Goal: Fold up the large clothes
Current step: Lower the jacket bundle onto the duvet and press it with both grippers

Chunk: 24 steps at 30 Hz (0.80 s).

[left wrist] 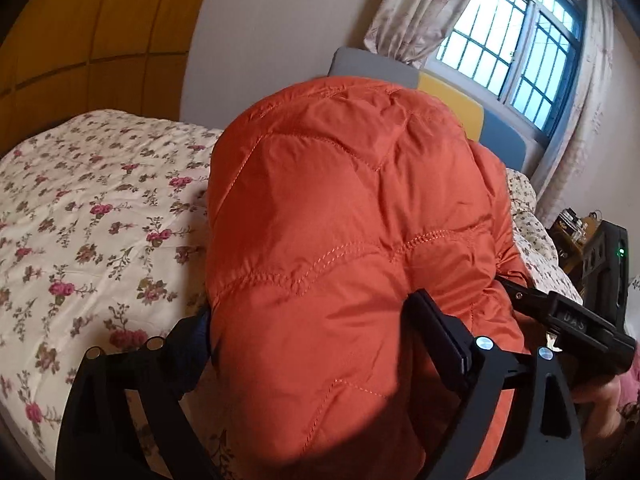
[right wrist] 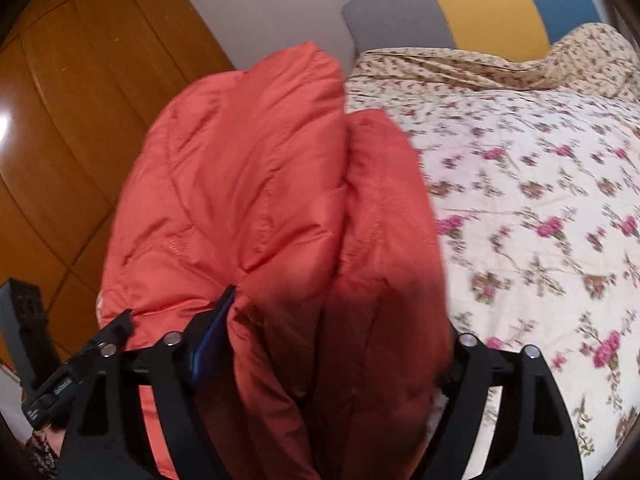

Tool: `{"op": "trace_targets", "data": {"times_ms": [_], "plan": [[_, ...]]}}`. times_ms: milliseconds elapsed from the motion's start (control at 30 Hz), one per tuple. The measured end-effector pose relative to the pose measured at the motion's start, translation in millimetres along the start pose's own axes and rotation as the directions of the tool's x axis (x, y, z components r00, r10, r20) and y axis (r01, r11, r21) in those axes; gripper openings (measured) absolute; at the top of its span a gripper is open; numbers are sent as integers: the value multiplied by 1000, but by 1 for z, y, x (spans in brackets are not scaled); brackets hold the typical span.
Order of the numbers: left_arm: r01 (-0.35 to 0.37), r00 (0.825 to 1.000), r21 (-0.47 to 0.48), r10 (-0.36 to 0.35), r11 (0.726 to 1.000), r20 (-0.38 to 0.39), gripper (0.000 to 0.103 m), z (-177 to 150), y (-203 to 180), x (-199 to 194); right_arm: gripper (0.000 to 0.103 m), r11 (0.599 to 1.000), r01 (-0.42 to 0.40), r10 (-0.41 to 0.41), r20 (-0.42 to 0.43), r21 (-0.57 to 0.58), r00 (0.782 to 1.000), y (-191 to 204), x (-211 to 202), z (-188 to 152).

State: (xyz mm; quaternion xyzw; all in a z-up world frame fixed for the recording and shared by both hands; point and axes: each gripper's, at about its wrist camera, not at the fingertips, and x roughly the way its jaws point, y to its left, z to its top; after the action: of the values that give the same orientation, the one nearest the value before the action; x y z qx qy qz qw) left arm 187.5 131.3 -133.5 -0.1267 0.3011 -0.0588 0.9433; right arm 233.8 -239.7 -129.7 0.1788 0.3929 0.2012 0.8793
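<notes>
Left tongs (left wrist: pixel 320 344): jaws spread wide around a thick bundle of the orange quilted jacket (left wrist: pixel 344 216); whether the pads press on it, cannot tell. Jacket bunched, bulging up over the floral bed (left wrist: pixel 92 216). Right tongs (right wrist: pixel 328 344): likewise wide, jacket folds between them, grip unclear. Progress, judged: jacket gathered into a rough doubled bulk, not lying flat; neatening and the final fold remain.

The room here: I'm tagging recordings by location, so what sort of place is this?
Most likely a home bedroom. A bed with a floral bedspread fills the view, a padded grey, yellow and blue headboard stands at its far end, and a curtained window and wooden wardrobe doors line the walls.
</notes>
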Motion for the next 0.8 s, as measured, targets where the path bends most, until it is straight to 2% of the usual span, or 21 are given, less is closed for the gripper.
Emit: {"op": "trace_targets", "data": {"times_ms": [100,167,233,300,433,500,567,633,800], "plan": [[-18,999,30,19,999,-27,96,-3,-7,-8,83,998,12,-13,18,55,1000,-11,-17,2],[-46,998,39,47,998,-30,96,0,-9,-15,83,996,87,-87,90,6,992,-3,-42,7],[-111,994,18,110,994,25,96,10,-9,-29,82,987,155,-146,166,-41,975,11,-61,19],[-137,988,-26,138,990,66,96,23,-6,-35,81,981,186,-171,202,-56,964,26,-66,40],[-187,978,-66,192,980,80,96,66,-9,-24,67,985,161,-148,168,-67,975,63,-37,80],[-249,966,-43,251,968,66,96,88,-14,-6,55,979,172,-155,154,-106,976,81,-9,96],[-274,960,-25,275,961,57,96,99,-17,8,42,973,179,-160,132,-148,978,98,24,107],[-289,956,-9,289,957,45,96,112,-20,26,38,968,194,-178,109,-162,978,110,40,104],[-303,953,9,302,953,8,96,120,-19,66,37,959,239,-235,42,-153,971,93,83,98]]}}
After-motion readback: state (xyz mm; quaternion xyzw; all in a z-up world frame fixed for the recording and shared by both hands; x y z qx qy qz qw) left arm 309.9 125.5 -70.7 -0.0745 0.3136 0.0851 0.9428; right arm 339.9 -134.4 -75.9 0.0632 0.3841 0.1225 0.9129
